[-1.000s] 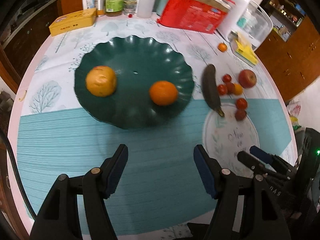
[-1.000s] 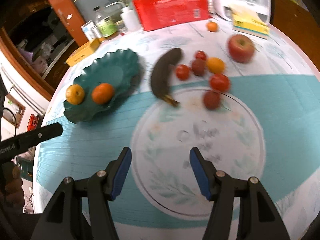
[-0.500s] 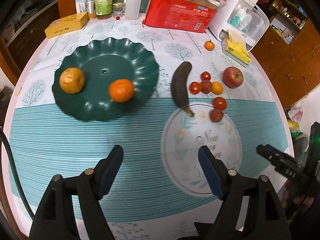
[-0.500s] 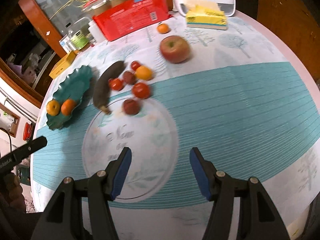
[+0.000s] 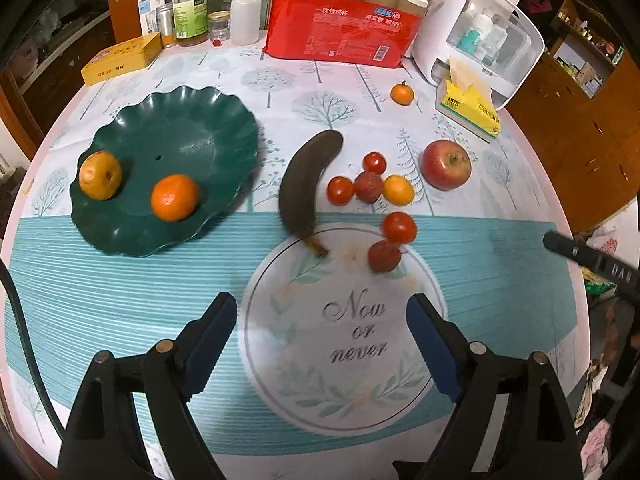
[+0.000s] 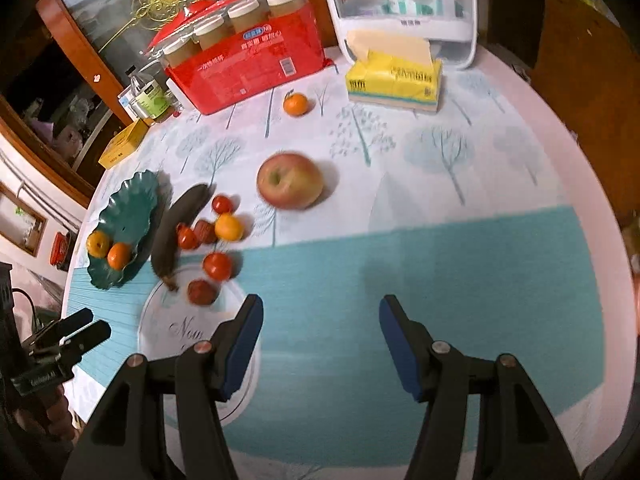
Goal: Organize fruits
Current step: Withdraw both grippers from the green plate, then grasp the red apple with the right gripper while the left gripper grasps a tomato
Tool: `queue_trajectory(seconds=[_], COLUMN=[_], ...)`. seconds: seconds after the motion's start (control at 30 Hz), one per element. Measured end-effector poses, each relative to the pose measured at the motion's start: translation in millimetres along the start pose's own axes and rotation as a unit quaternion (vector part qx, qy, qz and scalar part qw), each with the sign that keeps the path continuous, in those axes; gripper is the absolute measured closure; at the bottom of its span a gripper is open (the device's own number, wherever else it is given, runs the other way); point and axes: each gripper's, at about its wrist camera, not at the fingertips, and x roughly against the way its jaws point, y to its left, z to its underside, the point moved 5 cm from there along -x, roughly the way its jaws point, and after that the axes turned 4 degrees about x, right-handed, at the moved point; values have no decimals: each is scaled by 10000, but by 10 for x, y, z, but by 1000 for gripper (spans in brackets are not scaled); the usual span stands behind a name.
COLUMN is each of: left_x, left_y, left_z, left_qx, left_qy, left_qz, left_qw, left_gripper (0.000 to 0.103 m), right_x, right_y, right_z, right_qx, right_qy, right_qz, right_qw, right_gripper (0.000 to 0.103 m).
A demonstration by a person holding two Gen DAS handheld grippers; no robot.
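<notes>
Left gripper (image 5: pixel 322 324): jaws wide and opening, nothing between them. It hangs above the round printed medallion (image 5: pixel 352 332) of the tablecloth (image 5: pixel 120 300) and touches no fruit. Right gripper (image 6: pixel 320 330): jaws moderately apart and empty, over a plain teal band of the cloth, well clear of all fruit.

Fruit placement, left wrist view. The green scalloped plate (image 5: pixel 192 128) holds a yellowish round fruit (image 5: pixel 100 175) and an orange (image 5: pixel 175 197), apart from each other. A dark, overripe banana (image 5: pixel 306 184) lies just beside the plate, its stem tip reaching the medallion's rim. Beside the banana sits a cluster of small fruits: three red tomatoes (image 5: pixel 340 190), two dull red rough-skinned fruits (image 5: pixel 368 187) and one small yellow-orange fruit (image 5: pixel 399 190). A red apple (image 5: pixel 446 164) lies near the cluster on its far side from the banana. A small tangerine (image 5: pixel 402 93) rests alone farther back, near the yellow tissue pack (image 5: pixel 470 108).

Differences between views. The left wrist view shows the plate face-on, the whole medallion, the bottles (image 5: pixel 190 8) and the yellow tin (image 5: pixel 122 58) at the back, and only the tip of the other tool at its right edge. The right wrist view shows the plate edge-on at far left, the wide bare cloth to the right of the apple, the red pack of paper cups (image 6: pixel 248 64) and the white storage box (image 6: pixel 404 8) closer, and the left gripper's fingers from the side at the lower left. Motion blur softens the fruit in the right wrist view.
</notes>
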Motion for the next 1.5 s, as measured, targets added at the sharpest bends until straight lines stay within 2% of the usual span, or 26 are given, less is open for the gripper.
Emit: queue_trajectory(seconds=[0.27, 0.53, 0.77, 0.9, 0.97, 1.17, 1.23, 1.3, 1.5], left_x=[-103, -265, -508, -700, -798, -1060, -1120, -1177, -1253], left_y=[-202, -297, -386, -480, -515, -580, -594, -608, -735], left_z=[-115, -194, -216, -219, -229, -283, -285, -277, -268], left_qx=[95, 119, 68, -47, -108, -311, -375, -382, -553], left_qy=[-84, -9, 207, 394, 461, 660, 712, 795, 862], left_qz=[-175, -297, -244, -172, -124, -57, -35, 67, 362], left_qw=[9998, 9995, 9995, 9991, 9988, 9973, 9967, 9961, 9941], left_gripper=[17, 17, 17, 17, 19, 34, 43, 47, 60], right_x=[-56, -264, -613, -842, -955, -1231, -1298, -1340, -1474], right_y=[-23, 218, 329, 316, 297, 251, 265, 271, 313], right_z=[-652, -1106, -1116, -1065, -1046, -1019, -1011, -1014, -1022], right_qx=[735, 1428, 1594, 1607, 1526, 1305, 1269, 1251, 1235], right_qy=[-139, -290, -235, -43, 68, 283, 331, 350, 460], right_qz=[-121, -310, -450, -421, -473, -483, -568, -589, -596], right_qw=[9971, 9888, 9859, 9861, 9871, 9899, 9897, 9898, 9895], right_gripper=[42, 41, 32, 31, 31, 31, 28, 25, 24])
